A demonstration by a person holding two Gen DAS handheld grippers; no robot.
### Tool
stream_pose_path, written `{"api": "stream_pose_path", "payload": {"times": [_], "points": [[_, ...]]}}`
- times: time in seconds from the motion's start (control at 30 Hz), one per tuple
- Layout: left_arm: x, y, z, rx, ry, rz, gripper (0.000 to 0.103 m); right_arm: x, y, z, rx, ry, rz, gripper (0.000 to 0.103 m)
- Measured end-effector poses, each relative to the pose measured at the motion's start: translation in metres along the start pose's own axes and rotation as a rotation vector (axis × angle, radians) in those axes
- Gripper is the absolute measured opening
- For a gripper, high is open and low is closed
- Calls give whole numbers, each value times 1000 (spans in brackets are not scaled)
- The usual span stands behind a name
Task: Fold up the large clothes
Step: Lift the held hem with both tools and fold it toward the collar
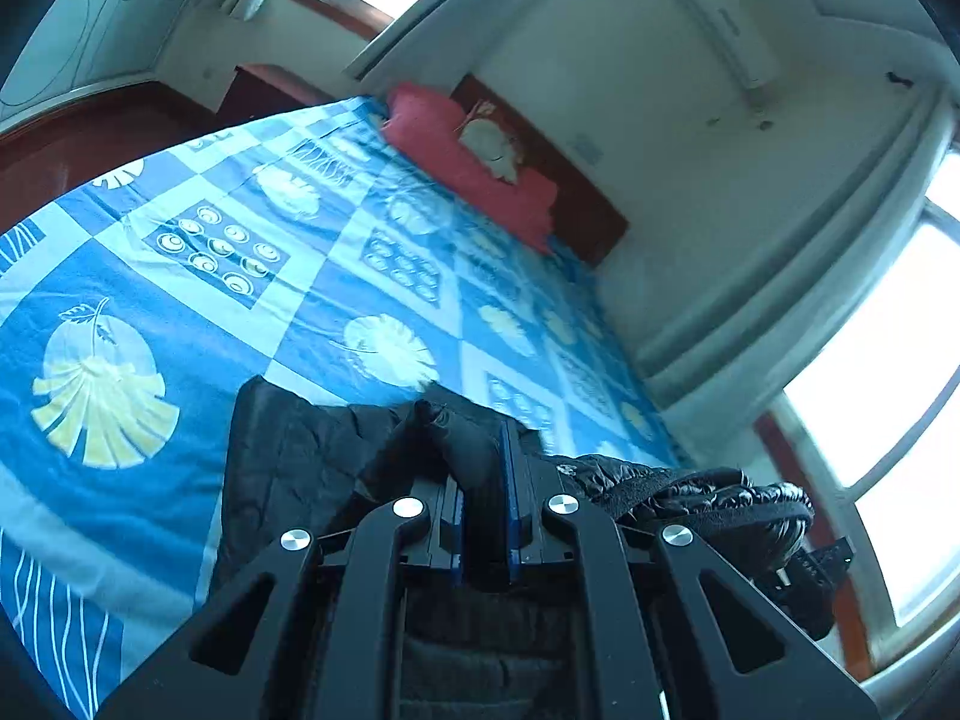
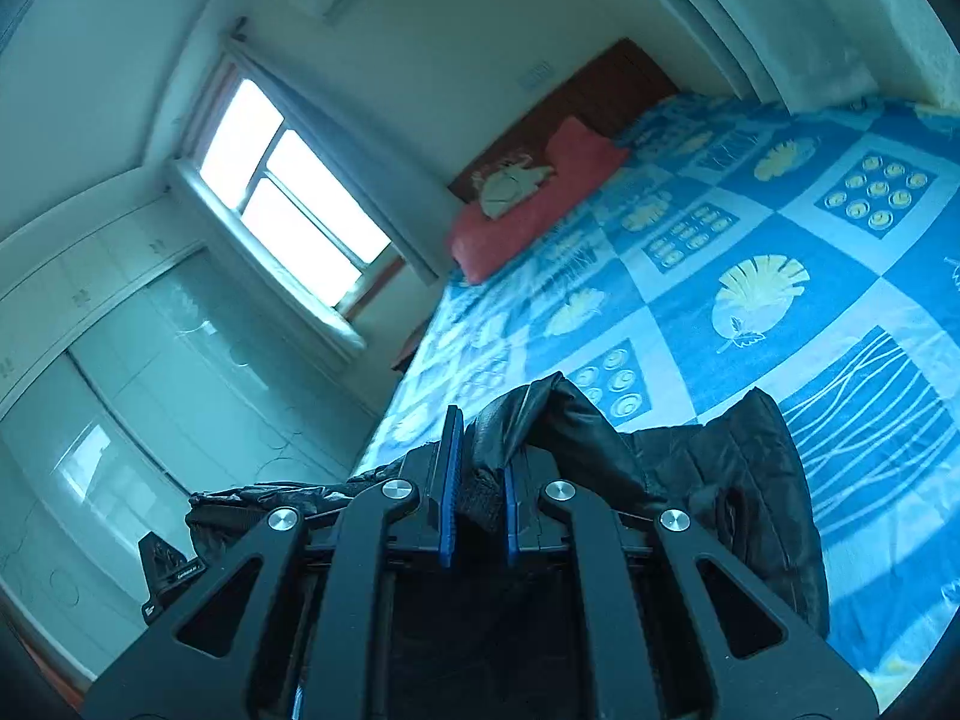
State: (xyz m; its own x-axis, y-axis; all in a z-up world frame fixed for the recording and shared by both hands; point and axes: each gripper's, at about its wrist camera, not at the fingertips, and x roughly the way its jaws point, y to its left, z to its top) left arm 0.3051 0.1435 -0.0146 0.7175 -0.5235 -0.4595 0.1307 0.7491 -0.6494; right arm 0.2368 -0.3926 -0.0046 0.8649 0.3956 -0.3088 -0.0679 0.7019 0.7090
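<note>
Left hand-held gripper (image 1: pixel 483 480): pads pinched on a fold of the black jacket (image 1: pixel 300 468); garment is held just above the bed (image 1: pixel 180 300), approx. at its near edge. Right hand-held gripper (image 2: pixel 477 480): likewise clamped on a bunch of the same jacket. Progress judged early: fabric is seen bunched and draped betw. both grips, no finished fold visible; laying flat and folding remain. Surface: blue patterned bedspread, red pillow (image 1: pixel 474 168) at the headboard. Room: bright window (image 2: pixel 288 198), wall AC unit (image 1: pixel 720 24), pale wardrobe (image 2: pixel 120 396).

Bed (image 1: pixel 252 300) surface ahead lies flat and unobstructed up to the red pillow (image 1: pixel 474 162) at the headboard (image 1: pixel 576 192); wall (image 1: pixel 690 192) borders the far side.
</note>
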Motion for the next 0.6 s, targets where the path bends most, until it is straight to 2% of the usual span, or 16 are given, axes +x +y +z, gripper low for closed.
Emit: {"api": "stream_pose_path", "payload": {"times": [0.13, 0.3, 0.47, 0.6], "points": [[60, 27, 9, -37, 61, 68, 10, 65, -43, 2, 63, 68, -85, 11], [120, 57, 7, -58, 121, 152, 10, 118, -83, -11, 94, 144, -173, 11], [147, 73, -1, -44, 150, 213, 10, 154, -112, -29, 70, 200, -267, 12], [157, 81, -10, -22, 152, 234, 11, 162, -122, -38, 66, 198, -266, 12]]}}
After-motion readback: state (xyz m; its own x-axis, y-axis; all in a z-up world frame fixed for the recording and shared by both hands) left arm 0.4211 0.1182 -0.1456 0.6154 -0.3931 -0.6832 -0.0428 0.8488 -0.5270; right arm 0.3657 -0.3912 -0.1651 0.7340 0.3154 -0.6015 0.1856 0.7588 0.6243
